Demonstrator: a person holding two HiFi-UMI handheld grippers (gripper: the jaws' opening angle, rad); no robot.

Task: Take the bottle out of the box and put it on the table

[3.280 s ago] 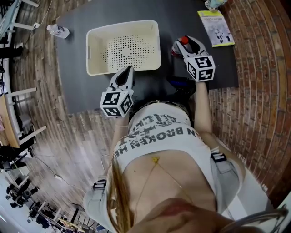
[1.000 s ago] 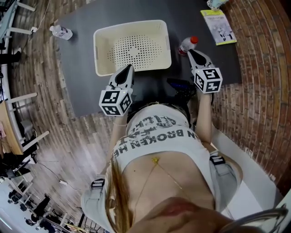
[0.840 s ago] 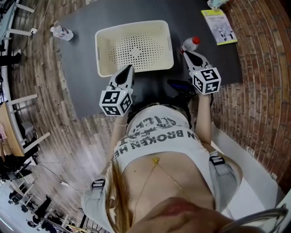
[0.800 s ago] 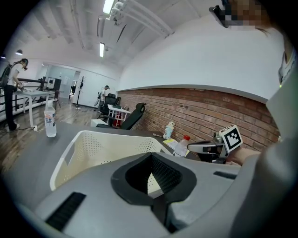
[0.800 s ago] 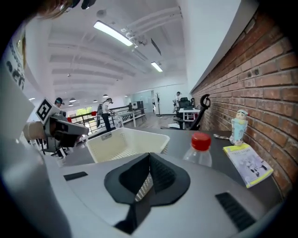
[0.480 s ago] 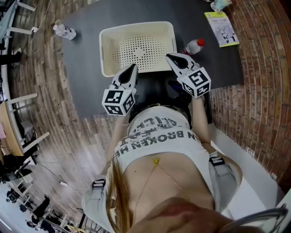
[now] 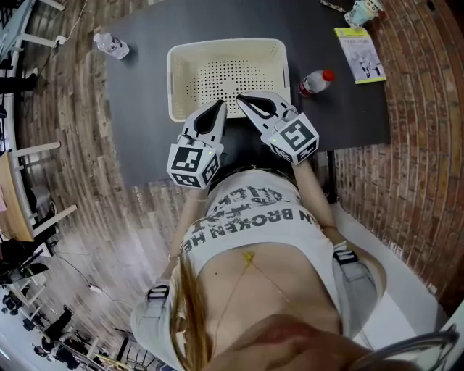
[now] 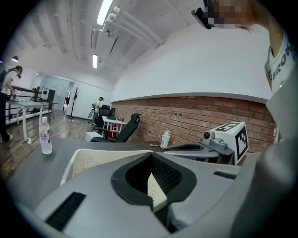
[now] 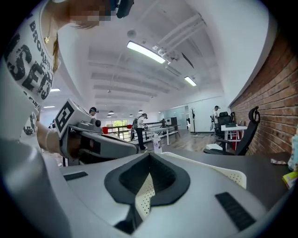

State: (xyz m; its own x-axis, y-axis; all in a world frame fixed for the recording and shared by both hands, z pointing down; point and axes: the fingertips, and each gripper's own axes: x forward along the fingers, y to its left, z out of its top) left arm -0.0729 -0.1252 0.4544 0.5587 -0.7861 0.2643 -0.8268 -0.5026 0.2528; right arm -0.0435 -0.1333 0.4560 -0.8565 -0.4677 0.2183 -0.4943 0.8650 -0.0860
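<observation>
A clear bottle with a red cap (image 7: 317, 82) lies on the dark table (image 7: 145, 109), just right of the cream perforated basket (image 7: 181, 80). Nothing shows inside the basket. My left gripper (image 7: 220, 106) and right gripper (image 7: 241, 98) hover side by side at the basket's near rim, both shut and holding nothing. In the left gripper view the shut left gripper (image 8: 151, 155) points over the basket (image 8: 93, 160), with the right gripper (image 8: 195, 148) beside it. In the right gripper view the shut right gripper (image 9: 149, 155) faces the basket (image 9: 228, 174), with the left gripper (image 9: 100, 142) at its left.
A second clear bottle (image 7: 111, 45) stands at the table's far left corner. A green booklet (image 7: 360, 54) and a cup (image 7: 362, 11) sit at the far right. A brick wall (image 7: 420, 145) runs along the right. Office chairs and people stand further back.
My right gripper has left the red-capped bottle, which stays on the table, and has swung left to the basket's near rim beside the left gripper. The left gripper has barely shifted.
</observation>
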